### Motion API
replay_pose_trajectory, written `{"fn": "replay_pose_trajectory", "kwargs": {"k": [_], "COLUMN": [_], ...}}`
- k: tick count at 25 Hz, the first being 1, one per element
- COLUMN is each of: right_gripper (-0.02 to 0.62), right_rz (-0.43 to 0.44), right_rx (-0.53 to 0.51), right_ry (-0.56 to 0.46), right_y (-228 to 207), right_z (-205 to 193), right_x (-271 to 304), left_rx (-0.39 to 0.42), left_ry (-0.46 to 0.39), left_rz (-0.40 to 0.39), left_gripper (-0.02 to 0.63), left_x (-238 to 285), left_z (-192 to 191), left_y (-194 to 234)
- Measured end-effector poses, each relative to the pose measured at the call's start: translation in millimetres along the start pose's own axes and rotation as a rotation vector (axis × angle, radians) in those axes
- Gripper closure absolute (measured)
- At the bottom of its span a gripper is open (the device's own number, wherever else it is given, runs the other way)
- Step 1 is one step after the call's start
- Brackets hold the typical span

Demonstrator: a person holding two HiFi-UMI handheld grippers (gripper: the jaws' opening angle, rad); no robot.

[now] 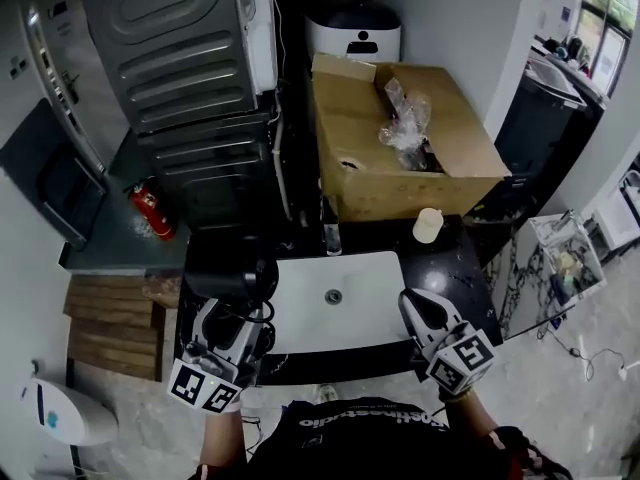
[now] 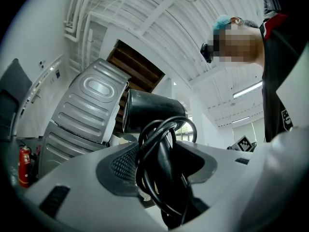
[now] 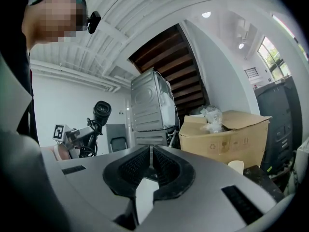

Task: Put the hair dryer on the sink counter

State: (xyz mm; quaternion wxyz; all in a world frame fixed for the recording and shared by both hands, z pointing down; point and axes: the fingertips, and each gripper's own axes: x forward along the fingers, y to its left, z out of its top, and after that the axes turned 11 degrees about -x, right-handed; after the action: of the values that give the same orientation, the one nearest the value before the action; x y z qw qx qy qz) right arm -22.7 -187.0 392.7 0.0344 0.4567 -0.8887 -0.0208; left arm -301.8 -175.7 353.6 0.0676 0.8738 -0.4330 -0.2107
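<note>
The black hair dryer (image 1: 228, 276) stands upright in my left gripper (image 1: 236, 320), over the left end of the dark sink counter (image 1: 455, 268). In the left gripper view its barrel (image 2: 152, 110) rises above the jaws, and its handle, wrapped in coiled black cord (image 2: 161, 170), sits between them; the left gripper (image 2: 161, 164) is shut on it. My right gripper (image 1: 416, 306) hovers over the right rim of the white basin (image 1: 370, 303), jaws shut and empty (image 3: 150, 154). From the right gripper view the hair dryer (image 3: 101, 113) shows at the left.
A faucet (image 1: 331, 236) stands behind the basin and a pale cup (image 1: 428, 226) sits on the counter's back right. Behind them is an open cardboard box (image 1: 400, 158). A grey stacked appliance (image 1: 190, 78) and a red extinguisher (image 1: 152, 211) are at the left.
</note>
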Motion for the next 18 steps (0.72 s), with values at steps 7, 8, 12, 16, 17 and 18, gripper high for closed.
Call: {"fn": "replay_pose_trajectory", "kwargs": {"k": [7, 8, 12, 16, 17, 18], "right_gripper": [0.545, 0.545, 0.545, 0.545, 0.545, 0.545], "right_rz": [-0.044, -0.049, -0.066, -0.048, -0.039, -0.032], "right_rx": [-0.008, -0.01, 0.003, 0.023, 0.031, 0.029], "right_ry": [0.04, 0.043, 0.046, 0.018, 0.004, -0.001], "right_y": [-4, -7, -21, -36, -40, -44], "right_z": [-2, -3, -7, -7, -5, -4], "right_x": [26, 27, 28, 27, 28, 27], "left_rx": [-0.012, -0.019, -0.038, -0.046, -0.05, -0.054], "left_ry": [0.025, 0.029, 0.053, 0.074, 0.076, 0.077], "left_rz": [-0.044, -0.047, -0.054, -0.047, -0.043, -0.04], "left_gripper": [0.365, 0.365, 0.364, 0.365, 0.365, 0.364], "left_x": [23, 26, 37, 50, 53, 56], "left_z": [-6, -8, -23, -37, -40, -42], "left_y": [32, 33, 31, 20, 16, 11]}}
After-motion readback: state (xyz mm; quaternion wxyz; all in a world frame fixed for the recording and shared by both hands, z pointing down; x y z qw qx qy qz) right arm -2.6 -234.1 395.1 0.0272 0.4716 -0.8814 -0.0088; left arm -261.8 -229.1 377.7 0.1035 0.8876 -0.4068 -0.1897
